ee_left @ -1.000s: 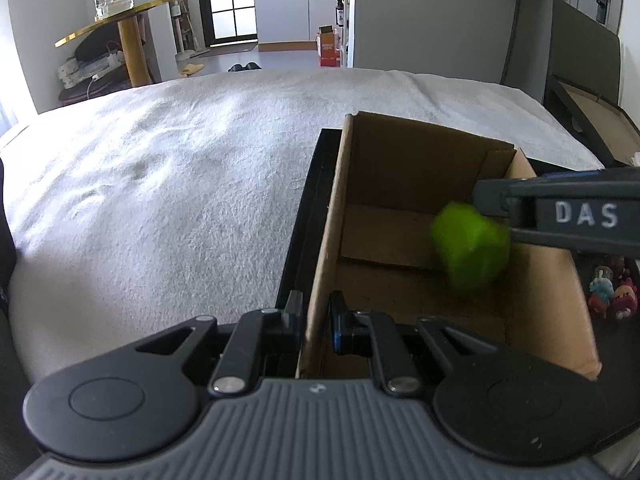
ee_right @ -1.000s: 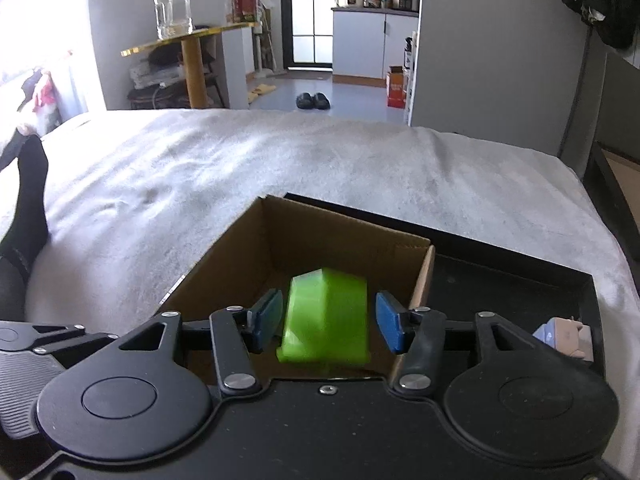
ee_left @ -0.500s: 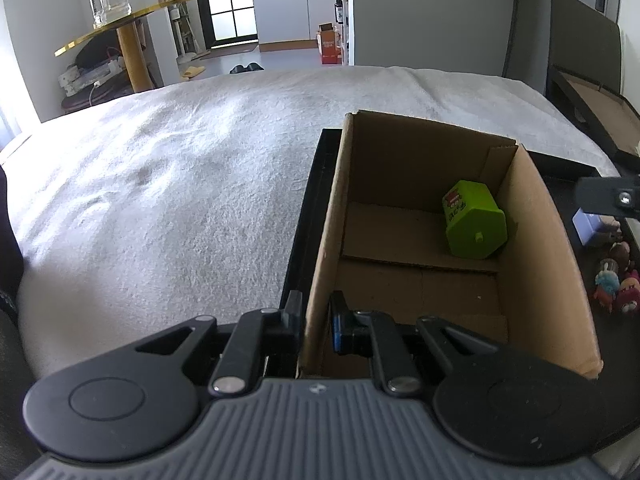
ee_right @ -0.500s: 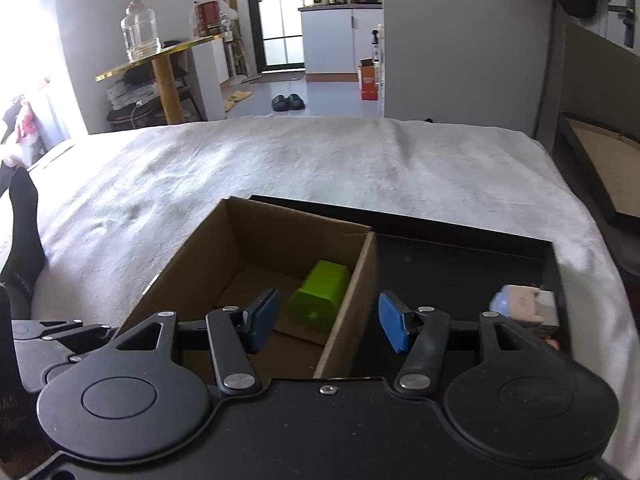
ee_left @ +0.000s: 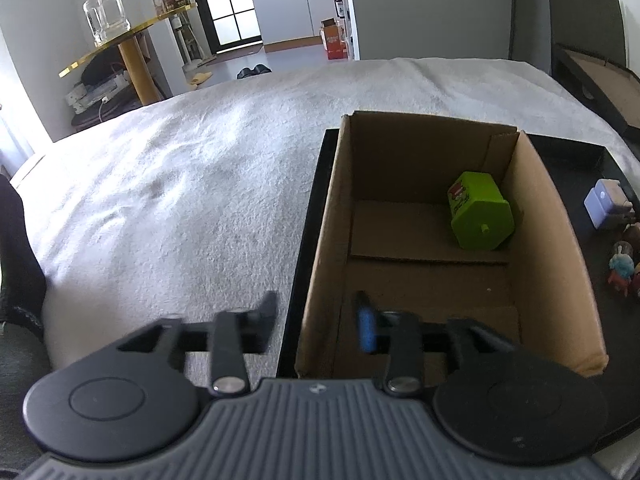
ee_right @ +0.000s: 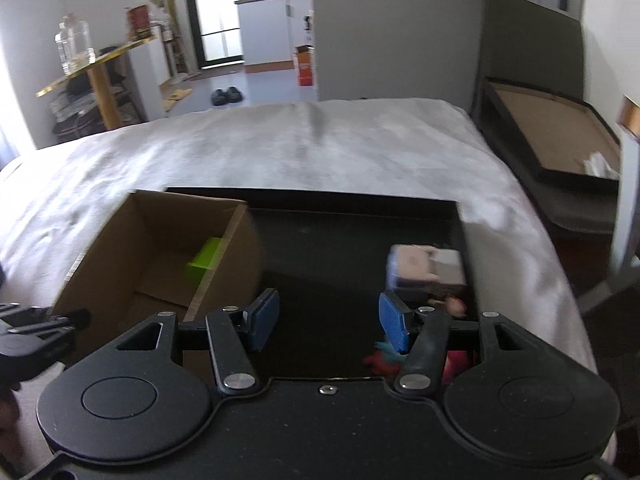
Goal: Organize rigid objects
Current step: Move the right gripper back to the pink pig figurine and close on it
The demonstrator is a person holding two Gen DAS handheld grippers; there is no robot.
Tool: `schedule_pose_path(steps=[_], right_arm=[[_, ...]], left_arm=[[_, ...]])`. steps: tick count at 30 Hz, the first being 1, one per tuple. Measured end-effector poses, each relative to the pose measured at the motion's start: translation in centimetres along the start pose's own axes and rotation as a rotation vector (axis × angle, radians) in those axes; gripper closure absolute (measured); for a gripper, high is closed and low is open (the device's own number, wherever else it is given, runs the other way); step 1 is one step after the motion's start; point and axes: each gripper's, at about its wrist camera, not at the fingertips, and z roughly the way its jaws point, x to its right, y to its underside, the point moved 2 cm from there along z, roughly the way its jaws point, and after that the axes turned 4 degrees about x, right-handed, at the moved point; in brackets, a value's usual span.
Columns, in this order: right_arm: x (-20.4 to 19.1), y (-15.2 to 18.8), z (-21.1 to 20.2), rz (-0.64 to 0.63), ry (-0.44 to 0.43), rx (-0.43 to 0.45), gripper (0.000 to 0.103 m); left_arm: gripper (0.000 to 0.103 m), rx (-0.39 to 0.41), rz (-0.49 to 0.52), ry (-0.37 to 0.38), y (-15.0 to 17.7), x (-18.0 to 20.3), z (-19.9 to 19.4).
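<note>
One green hexagonal plastic container (ee_left: 480, 216) lies on its side inside the open brown cardboard box (ee_left: 552, 240), at about two o'clock. The box sits in a black tray (ee_right: 352, 248) on a white fleecy bed (ee_left: 180, 200). The left gripper (ee_left: 316, 316), its jaws just opened, straddles the box's left wall without pressing it. The right gripper (ee_right: 328, 320) jaws stand apart, empty, over the tray near perhaps three blurred small toys (ee_right: 424, 272).
</note>
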Motion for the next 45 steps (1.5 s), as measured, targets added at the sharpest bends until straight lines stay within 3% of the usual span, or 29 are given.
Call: schedule_pose_path(steps=[5,12,16,26,39,45], right_arm=[[2.7,1.3,0.2,0.077,0.035,-0.028,0.047],[5.9,3.3,1.2,0.165,0.056,-0.073,0.047],[7.3,4.4,2.3,0.231,0.054,-0.109,0.048],[9.6,6.0,4.6,0.348,0.024,-0.164,0.062],[10.1,5.6,7.8,0.409,-0.002,-0.191,0.056],[10.3,5.4,7.7,0.416,0.0,-0.184,0.058]], left_arm=[[0.035,0.01,0.021,-0.022,-0.2,0.5,-0.3],[0.029,0.019,0.062,-0.036,-0.4,1.8,-0.6],[0.027,0.032,0.096,-0.036,-0.5,2.7,-0.6],[0.025,0.013,0.136,-0.071,-0.5,3.7,0.2],[0.025,0.0,0.129,-0.084,-0.6,3.7,0.7],[0.025,0.004,0.122,-0.077,-0.7,3.5,0.7]])
